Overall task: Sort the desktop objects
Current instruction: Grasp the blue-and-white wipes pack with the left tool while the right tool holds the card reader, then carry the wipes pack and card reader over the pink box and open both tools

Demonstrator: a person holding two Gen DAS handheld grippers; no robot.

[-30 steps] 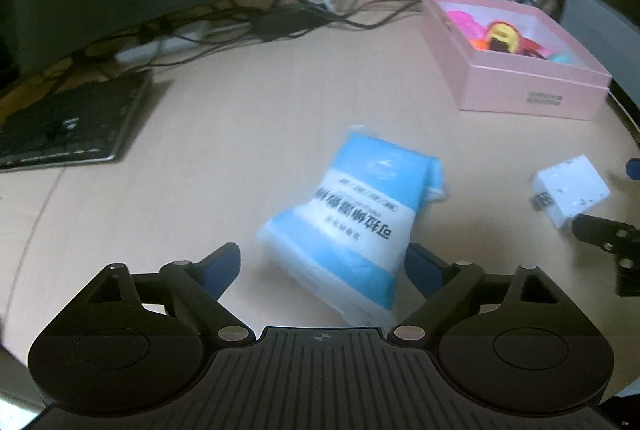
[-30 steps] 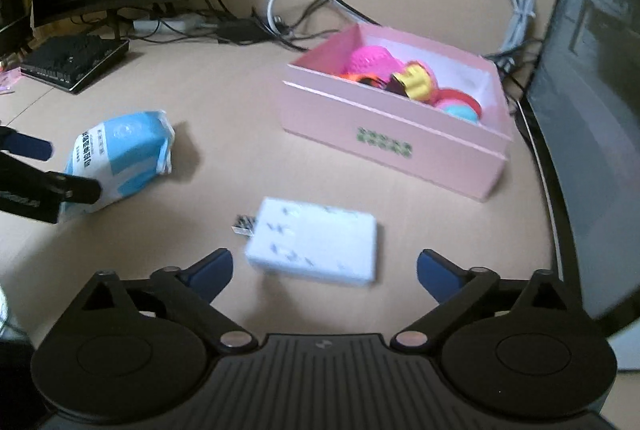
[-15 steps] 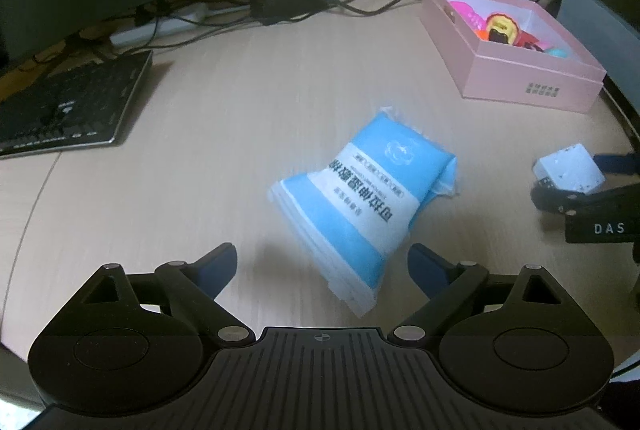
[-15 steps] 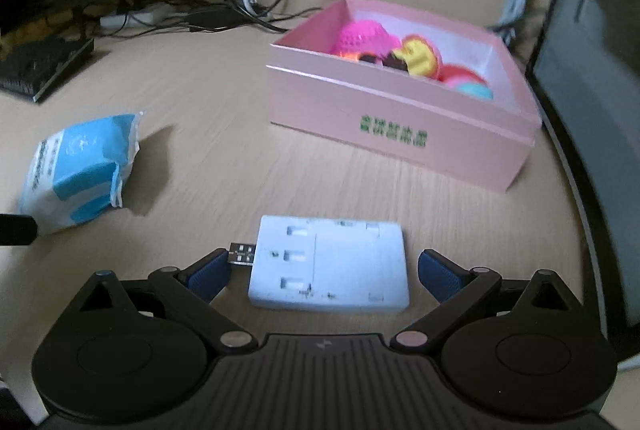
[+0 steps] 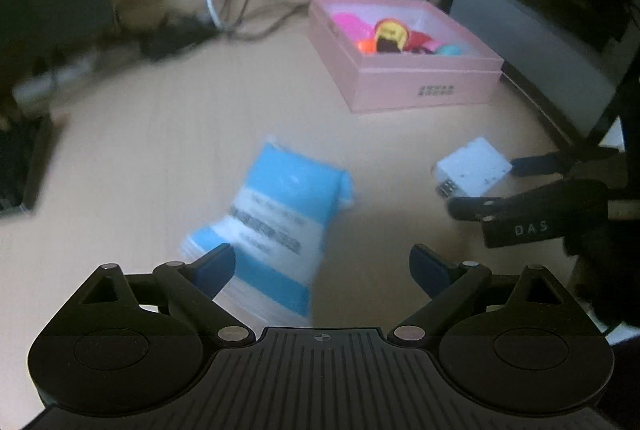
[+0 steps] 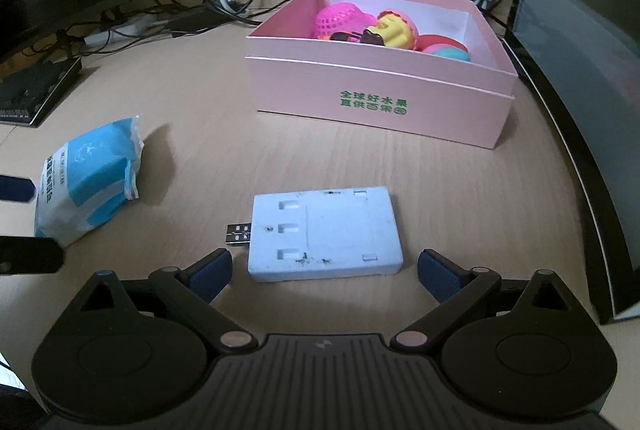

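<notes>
Desk (image 6: 192,102), as I see it from both wrists:
- Pink box (image 6: 376,98), open, far side; bright toys (image 6: 384,28) inside, partly hidden by its wall.
- Cables (image 6: 224,6) and a keyboard (image 6: 36,90) at the back left; dark monitor (image 6: 580,70) along the right edge.
- White hub (image 6: 324,234): lies flat just ahead of my right gripper (image 6: 325,266), jaws spread wide, holding nothing. Long axis runs left to right; its USB plug (image 6: 239,233) points left.
- Blue tissue pack (image 5: 276,226): lies between the fingers of my left gripper (image 5: 322,266), also wide open. Long axis runs away from me, tilted right. Left view is blurred; pack print unreadable.
- Nothing stands between hub and box.
</notes>
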